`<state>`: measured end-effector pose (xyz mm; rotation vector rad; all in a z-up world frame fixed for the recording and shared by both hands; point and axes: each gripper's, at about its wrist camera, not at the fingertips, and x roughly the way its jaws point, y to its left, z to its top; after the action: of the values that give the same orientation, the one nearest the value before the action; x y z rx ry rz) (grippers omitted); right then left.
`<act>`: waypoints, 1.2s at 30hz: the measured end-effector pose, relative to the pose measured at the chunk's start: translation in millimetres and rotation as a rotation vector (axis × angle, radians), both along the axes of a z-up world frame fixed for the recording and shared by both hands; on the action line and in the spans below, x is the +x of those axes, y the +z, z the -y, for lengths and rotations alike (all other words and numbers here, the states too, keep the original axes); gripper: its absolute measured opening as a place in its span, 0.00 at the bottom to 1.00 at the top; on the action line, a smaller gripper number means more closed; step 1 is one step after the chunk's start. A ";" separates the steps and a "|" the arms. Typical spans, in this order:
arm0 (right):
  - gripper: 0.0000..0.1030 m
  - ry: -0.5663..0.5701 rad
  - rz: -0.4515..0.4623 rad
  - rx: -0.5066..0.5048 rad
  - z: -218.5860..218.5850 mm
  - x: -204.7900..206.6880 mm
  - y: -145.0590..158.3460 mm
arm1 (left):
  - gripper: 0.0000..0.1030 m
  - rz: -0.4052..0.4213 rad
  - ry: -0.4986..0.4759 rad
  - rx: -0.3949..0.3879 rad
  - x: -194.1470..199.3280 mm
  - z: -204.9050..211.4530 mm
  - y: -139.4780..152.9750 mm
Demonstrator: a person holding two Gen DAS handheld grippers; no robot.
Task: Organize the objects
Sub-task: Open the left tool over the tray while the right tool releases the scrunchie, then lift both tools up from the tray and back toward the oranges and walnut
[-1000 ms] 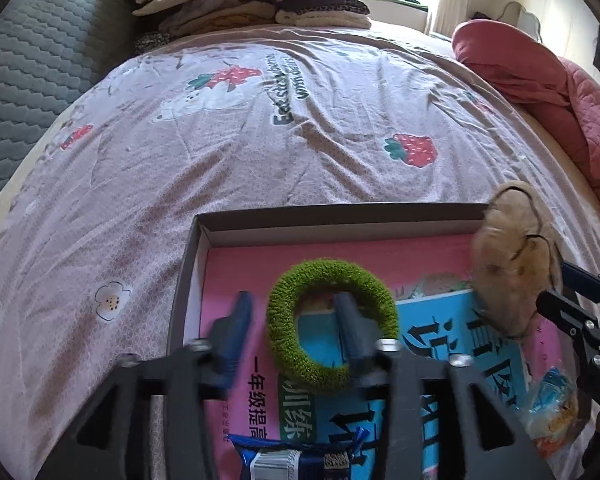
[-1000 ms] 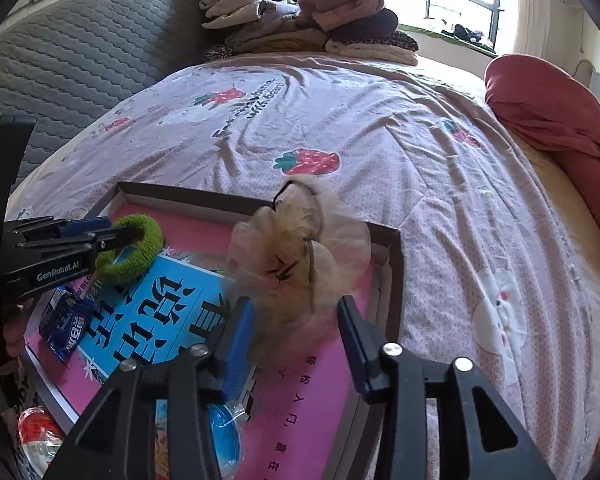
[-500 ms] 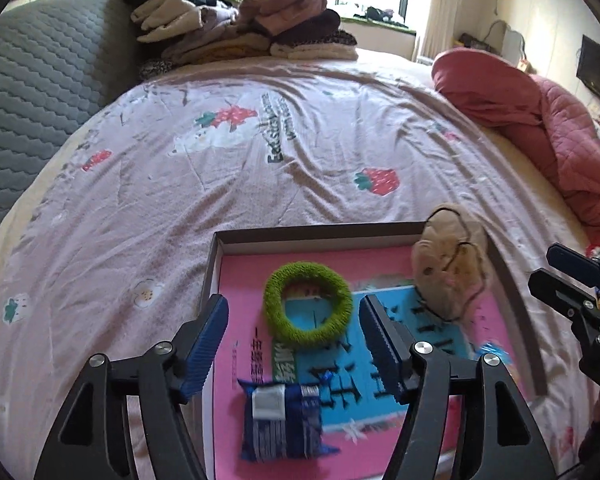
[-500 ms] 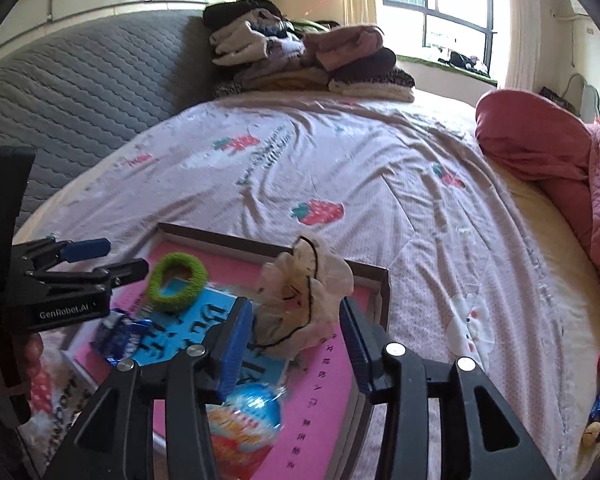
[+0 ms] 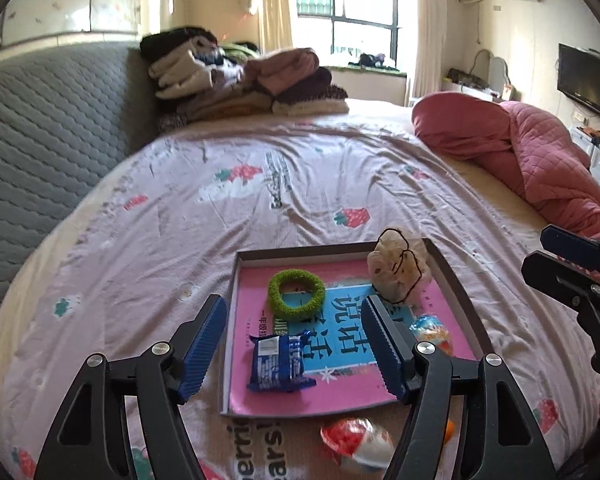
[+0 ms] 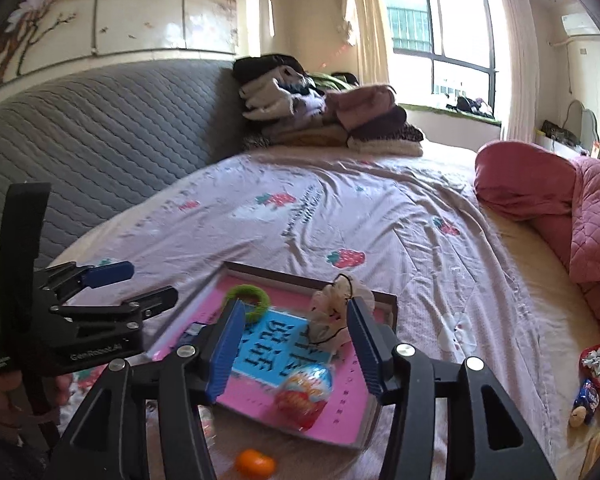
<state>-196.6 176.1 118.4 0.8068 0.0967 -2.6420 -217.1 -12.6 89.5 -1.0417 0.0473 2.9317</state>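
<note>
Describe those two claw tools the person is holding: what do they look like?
Both are alike: the left gripper and the right gripper have black angular frames with triangular cut-outs, silver screw heads at the joints, and two fingers faced with ribbed blue pads. The left gripper's side carries small white lettering. No cables show.

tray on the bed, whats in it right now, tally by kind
hair scrunchies: 2, green scrunchie and beige scrunchie
snack packets: 1, blue packet
egg-shaped treats: 1, foil egg
books: 1, pink book lining the tray
total: 5
</note>
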 end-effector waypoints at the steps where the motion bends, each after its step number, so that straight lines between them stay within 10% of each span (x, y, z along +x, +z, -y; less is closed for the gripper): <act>1: 0.51 0.006 -0.008 0.001 0.1 7.3 2.6 | 0.69 -0.009 -0.004 -0.002 8.4 -1.4 2.9; 36: 0.55 0.021 -0.034 0.013 -18.1 98.0 -25.1 | 0.70 -0.013 -0.084 -0.034 116.2 -34.5 -34.1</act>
<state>-98.6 194.2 93.2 0.7608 0.1306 -2.6382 -100.9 22.0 55.4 -0.9991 0.1385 2.8719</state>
